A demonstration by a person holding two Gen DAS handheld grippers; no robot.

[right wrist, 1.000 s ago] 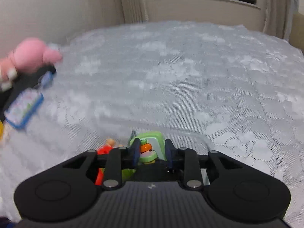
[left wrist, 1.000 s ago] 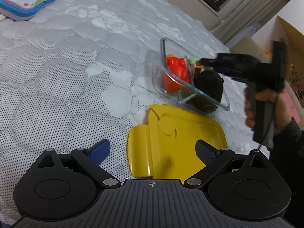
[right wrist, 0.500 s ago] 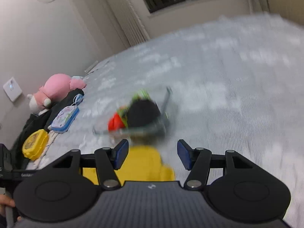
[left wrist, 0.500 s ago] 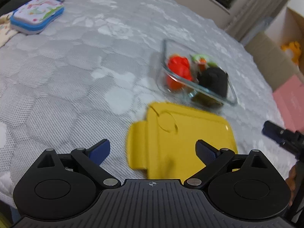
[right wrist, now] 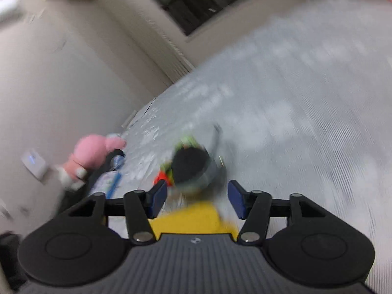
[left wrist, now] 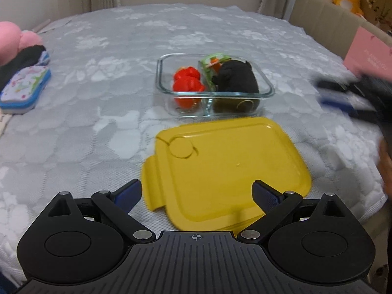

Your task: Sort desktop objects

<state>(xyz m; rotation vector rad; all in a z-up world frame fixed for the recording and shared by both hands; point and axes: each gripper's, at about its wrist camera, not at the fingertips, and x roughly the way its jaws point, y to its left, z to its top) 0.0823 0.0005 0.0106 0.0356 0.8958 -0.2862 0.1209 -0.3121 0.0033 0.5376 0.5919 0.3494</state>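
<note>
Where the grey quilted cover [left wrist: 103,112] with its pale flower pattern spreads over the surface, a glass container [left wrist: 265,83] stands a little past the middle in the left wrist view. It is clear, rectangular with rounded corners, and a glass wall divides it into two compartments. In the left compartment lies a red toy [left wrist: 187,83] with a rounded, lumpy form. In the right compartment lies a black plush object [left wrist: 238,80], and between it and the divider a green piece with an orange spot [left wrist: 213,61] stands up; what it is I cannot tell. Just in front of the container, near but not clearly touching it, a yellow lid [left wrist: 227,164] lies flat on the cover. It is smooth plastic with a raised rim, a round valve mark near its left corner and a flap on its left side.

The left gripper [left wrist: 197,194] hovers over the near edge of the lid, its blue-padded jaws wide apart with nothing between them. The right gripper [right wrist: 198,196] has its jaws about half apart and closing slightly, and they grip nothing; its view is strongly blurred, with the container and lid ahead of it. From the left wrist view it appears as a dark blur at the right edge.

At the far left lie a blue-edged pencil case [left wrist: 24,88], a pink plush toy [left wrist: 14,39] and a dark cloth [left wrist: 22,58].
</note>
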